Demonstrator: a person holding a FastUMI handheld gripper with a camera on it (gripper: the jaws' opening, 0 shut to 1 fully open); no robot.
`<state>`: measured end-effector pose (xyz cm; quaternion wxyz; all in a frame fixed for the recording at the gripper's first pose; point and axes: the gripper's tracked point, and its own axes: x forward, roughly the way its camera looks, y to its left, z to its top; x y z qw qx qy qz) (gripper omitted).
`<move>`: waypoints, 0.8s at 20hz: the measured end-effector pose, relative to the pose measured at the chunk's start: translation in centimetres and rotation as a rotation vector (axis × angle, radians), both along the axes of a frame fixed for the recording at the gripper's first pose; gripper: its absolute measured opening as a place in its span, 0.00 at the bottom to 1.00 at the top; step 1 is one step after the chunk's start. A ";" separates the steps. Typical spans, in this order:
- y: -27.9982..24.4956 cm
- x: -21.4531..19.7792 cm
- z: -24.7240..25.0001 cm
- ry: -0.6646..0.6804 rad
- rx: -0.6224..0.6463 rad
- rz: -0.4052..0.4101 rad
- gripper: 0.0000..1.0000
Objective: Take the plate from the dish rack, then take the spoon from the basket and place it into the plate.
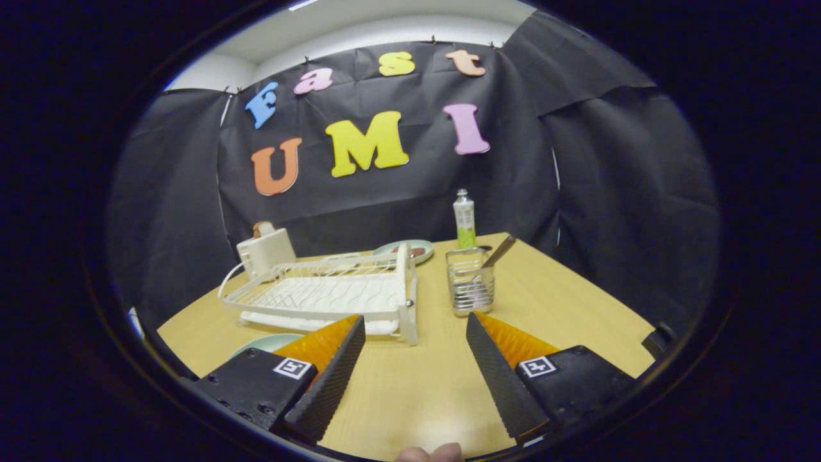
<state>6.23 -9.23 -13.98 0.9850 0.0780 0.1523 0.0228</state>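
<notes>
1. My claw (415, 324) stands wide open with nothing between its two fingers; bare bench (417, 378) shows in the gap.

2. The wire basket (471, 282) is my landmark. It stands just beyond my right fingertip, a little ahead and slightly inside the line of that finger.

3. The spoon (497, 252) stands in the basket with its handle leaning up and away toward the far right of the basket's rim. Its long axis is tilted, not upright; the bowl end is down inside the wires, where I cannot make it out clearly.

4. To the left of the basket sits the white dish rack (321, 292), just beyond my left fingertip. I see no plate standing in its slots.

5. A pale green plate (266, 343) lies flat on the bench nearer to me than the rack, well to the left of the basket and partly hidden behind my left finger. I judge this to be the plate already taken out, so the spoon is the step in hand.

6. Beyond the basket stand a green-labelled bottle (464, 221) and a second plate (410, 249) with something dark on it.

7. The move I expect: go forward and slightly right to the basket, and turn the claw so the fingers close across the tilted handle.
</notes>
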 end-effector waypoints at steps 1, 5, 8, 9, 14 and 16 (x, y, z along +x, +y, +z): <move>-1.5 0.1 -0.1 -0.020 -0.009 -0.035 1.00; -4.9 2.2 0.2 -0.091 -0.008 -0.075 1.00; -6.8 6.0 0.6 -0.115 0.030 -0.080 1.00; -7.2 7.3 0.6 -0.109 0.044 -0.073 1.00; -7.4 13.0 -0.9 -0.033 0.124 0.002 1.00; -7.6 15.1 -1.0 -0.025 0.136 0.014 0.98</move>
